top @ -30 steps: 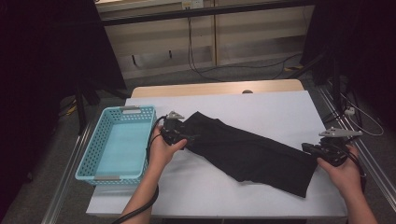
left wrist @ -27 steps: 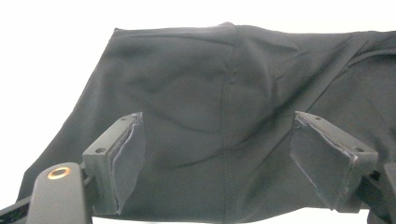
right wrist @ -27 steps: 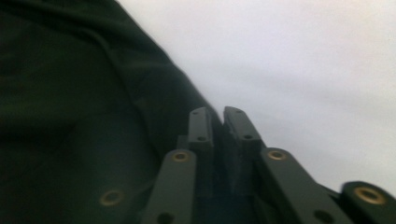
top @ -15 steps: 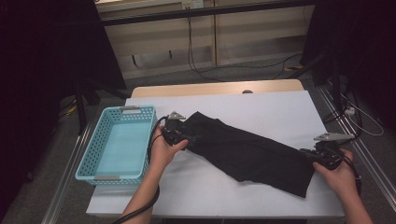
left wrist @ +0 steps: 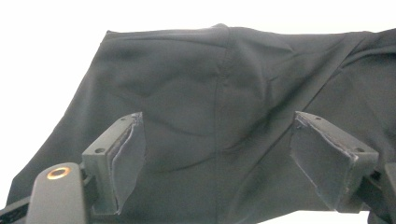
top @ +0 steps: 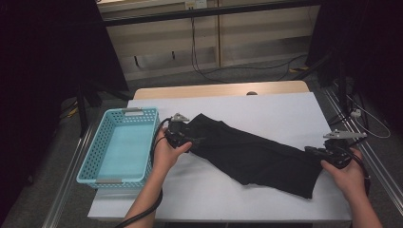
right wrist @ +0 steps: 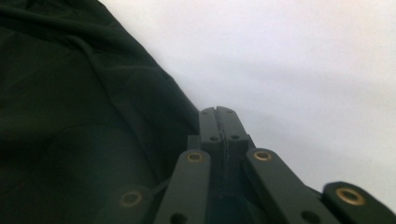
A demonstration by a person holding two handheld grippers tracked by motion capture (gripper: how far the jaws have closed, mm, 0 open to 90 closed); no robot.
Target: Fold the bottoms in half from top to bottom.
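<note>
Black garment stretched across the white table, one gripper at each end.

Your left gripper (top: 183, 137) sits at the garment's (top: 252, 154) end nearest the table's (top: 285, 111) left edge, just beside the blue basket (top: 97, 156); in the left gripper view its jaws stand wide apart over the dark cloth (left wrist: 219, 116), and the pads (left wrist: 128, 154) press on nothing. Your right gripper (top: 313, 153) is at the garment's other end, close to the right edge and the front right corner. In the right gripper view its jaws are fully together (right wrist: 218, 114), tips at the hem of the cloth (right wrist: 84, 116); whether any fabric is pinched between them cannot be told. The garment lies flat, running diagonally from the left-middle toward the front right.
</note>
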